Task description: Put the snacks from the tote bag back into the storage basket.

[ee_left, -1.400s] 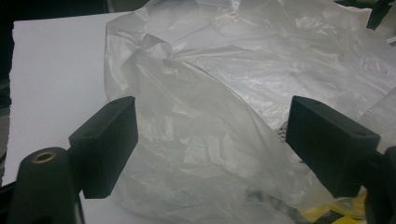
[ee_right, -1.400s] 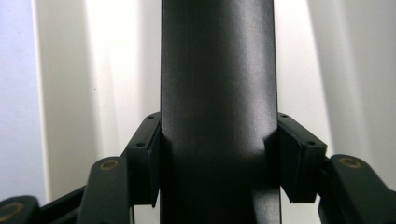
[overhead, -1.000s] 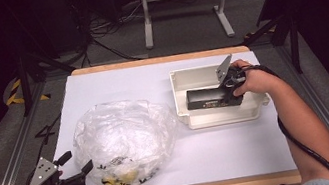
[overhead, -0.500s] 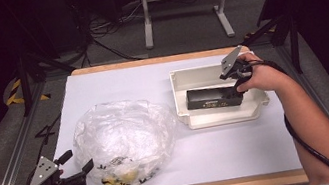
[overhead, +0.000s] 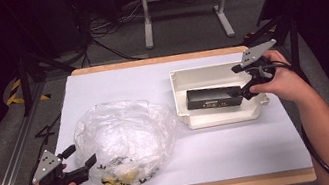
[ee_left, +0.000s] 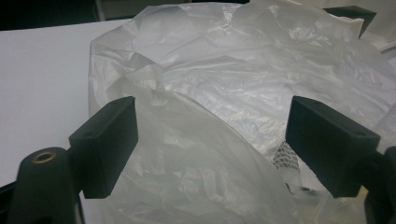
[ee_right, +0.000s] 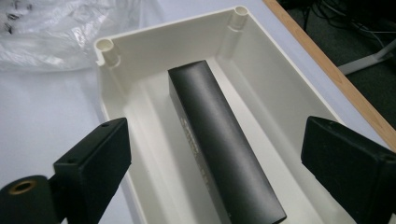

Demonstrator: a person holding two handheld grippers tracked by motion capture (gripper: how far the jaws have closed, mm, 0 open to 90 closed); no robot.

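The black box [overhead: 214, 98] lies flat on the floor of the cream tray [overhead: 181, 100], lengthwise, well to the right of the middle of the worktop [overhead: 233, 152]; in the right gripper view it runs away from the camera between the tray's long walls.

Nearest the person, the left tongs [overhead: 81, 157] rest at the worktop's front left corner, spread wide with nothing pinched; in the left gripper view the crumpled clear plastic bag [ee_left: 224, 93] bulges between the two pads without being squeezed. The bag sits on the left half of the surface, with some dark and yellowish contents showing through near its front edge.

Farther back, the right tongs [overhead: 243, 79] hover over the right end of the tray. Their jaws have just been opening and now stand spread, the box below them and no longer gripped. This looks like the release after setting the box down. To do it well, the hand should lift straight clear with the jaws wide, so no pad catches the box's end or the tray wall and drags either one.

The worktop is white with a pale wooden edge. Beyond it lies grey carpet, loose cables, a light metal stand and dark surroundings.
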